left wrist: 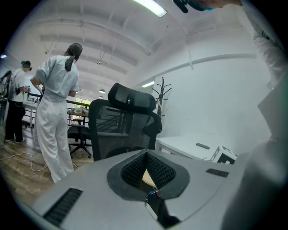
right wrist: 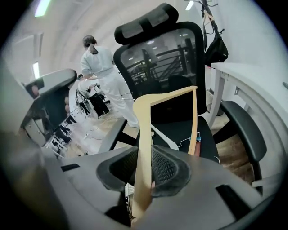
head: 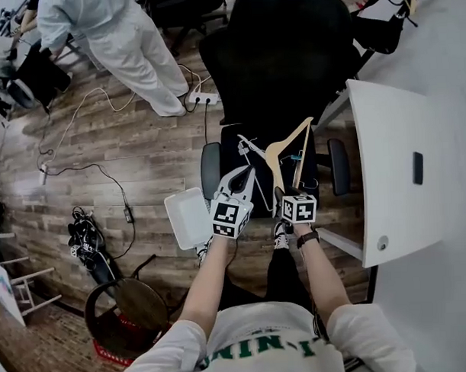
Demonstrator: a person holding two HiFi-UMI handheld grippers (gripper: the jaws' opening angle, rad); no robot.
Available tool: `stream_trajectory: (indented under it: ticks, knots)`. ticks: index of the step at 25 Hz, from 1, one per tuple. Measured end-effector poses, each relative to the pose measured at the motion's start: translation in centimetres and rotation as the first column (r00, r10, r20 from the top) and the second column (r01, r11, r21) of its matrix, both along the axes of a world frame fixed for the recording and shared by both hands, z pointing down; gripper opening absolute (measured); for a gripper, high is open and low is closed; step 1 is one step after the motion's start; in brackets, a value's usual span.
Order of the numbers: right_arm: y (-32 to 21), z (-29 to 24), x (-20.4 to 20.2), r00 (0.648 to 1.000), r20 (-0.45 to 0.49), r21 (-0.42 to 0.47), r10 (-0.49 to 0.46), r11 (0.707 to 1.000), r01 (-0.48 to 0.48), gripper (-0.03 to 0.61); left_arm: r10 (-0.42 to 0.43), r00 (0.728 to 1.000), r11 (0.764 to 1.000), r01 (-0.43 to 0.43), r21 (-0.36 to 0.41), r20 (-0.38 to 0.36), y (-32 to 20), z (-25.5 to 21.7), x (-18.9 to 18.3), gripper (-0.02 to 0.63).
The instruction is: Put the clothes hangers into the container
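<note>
A light wooden hanger [head: 287, 145] hangs in the air over the seat of a black office chair [head: 278, 58], with my right gripper [head: 283, 192] shut on the lower end of one arm. In the right gripper view that wooden hanger [right wrist: 145, 148] runs up between the pads, its bar slanting to the right. A white hanger [right wrist: 167, 140] lies on the chair seat. My left gripper [head: 246, 179] is just left of the wooden hanger, jaws together [left wrist: 145, 155]; a tan sliver shows behind the tips. The white container [head: 187, 217] stands on the floor left of my left gripper.
A white desk [head: 391, 168] fills the right side. A person in white [head: 129, 40] stands at the back left near a power strip [head: 203, 98] and trailing cables. A round stool [head: 138, 301] over a red basket sits at the lower left.
</note>
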State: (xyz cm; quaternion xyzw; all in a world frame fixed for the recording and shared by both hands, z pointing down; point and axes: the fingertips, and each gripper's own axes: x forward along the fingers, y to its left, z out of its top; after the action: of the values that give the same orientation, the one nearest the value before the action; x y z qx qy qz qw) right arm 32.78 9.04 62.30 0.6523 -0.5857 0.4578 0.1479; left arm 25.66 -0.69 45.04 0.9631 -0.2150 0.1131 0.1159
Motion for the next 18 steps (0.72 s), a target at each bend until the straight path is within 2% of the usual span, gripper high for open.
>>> stream_trajectory:
  ticks: [4,11,15,18]
  knots:
    - [-0.1,-5.8,-1.2,0.999,-0.023,0.066,-0.040,0.997,0.042,0.106,-0.039,0.999,0.999,0.039,0.028,-0.017,0.8,-3.5,-2.0,0.012]
    - [-0.5,-12.9,-6.4,0.990,-0.039,0.148,-0.134,0.979,0.138,0.106,-0.175,0.984,0.983,0.177,0.039,-0.038,1.8,-7.9,-9.3,0.012]
    - [-1.5,-15.3,-10.8,0.980,-0.021,0.187,-0.198,0.962,0.198,0.106,-0.263,0.964,0.962,0.265,0.065,-0.046,1.8,-9.5,-14.4,0.012]
    - [-2.7,-16.4,-15.7,0.964,0.006,0.208,-0.267,0.943,0.260,0.106,-0.342,0.938,0.935,0.346,0.083,-0.055,1.5,-11.0,-19.3,0.012]
